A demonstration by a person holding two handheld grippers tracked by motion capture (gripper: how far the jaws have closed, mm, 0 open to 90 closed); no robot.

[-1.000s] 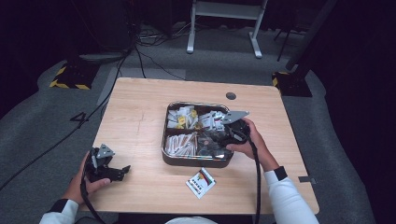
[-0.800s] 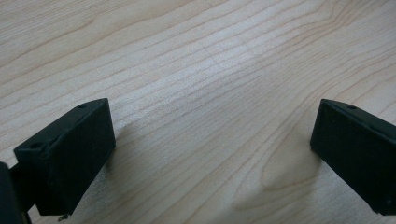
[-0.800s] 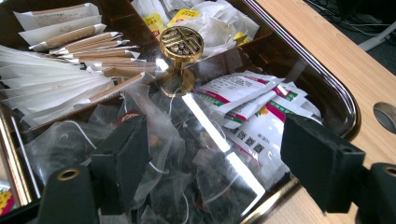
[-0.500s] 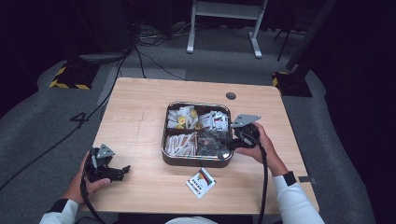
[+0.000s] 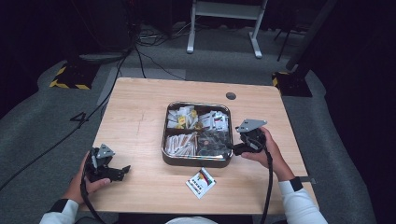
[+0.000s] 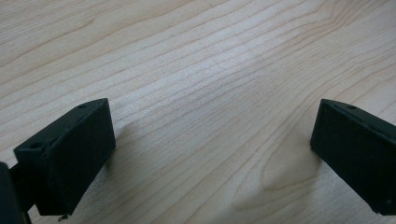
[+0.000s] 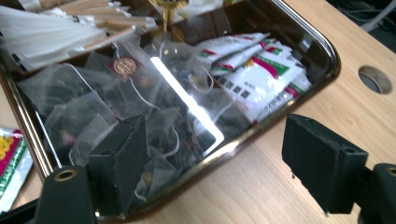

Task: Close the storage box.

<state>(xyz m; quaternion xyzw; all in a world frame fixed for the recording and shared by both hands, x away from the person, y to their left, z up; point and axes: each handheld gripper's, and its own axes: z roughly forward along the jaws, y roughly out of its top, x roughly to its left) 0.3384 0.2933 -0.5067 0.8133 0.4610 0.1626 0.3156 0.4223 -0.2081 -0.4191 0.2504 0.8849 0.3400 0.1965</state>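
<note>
A metal tray (image 5: 198, 161) with four compartments sits at the table's middle, holding paper sachets, sticks and clear tea bags (image 7: 140, 102). My right gripper (image 5: 236, 149) is at the tray's right rim (image 7: 261, 128), open and empty, one jaw over the clear tea bags and the other over bare wood. White sachets with red and green print (image 7: 261, 74) lie in the compartment beyond. My left gripper (image 5: 122, 171) rests low over bare table at the front left, open with nothing between its jaws (image 6: 210, 154).
A loose colourful sachet (image 5: 201, 182) lies on the table just in front of the tray. A round cable hole (image 5: 230, 96) is near the far edge. Dark floor, cables and a white stand surround the table.
My right gripper has pulled back from over the tray's right compartments to its right rim and come lower. The left gripper has stayed put.
</note>
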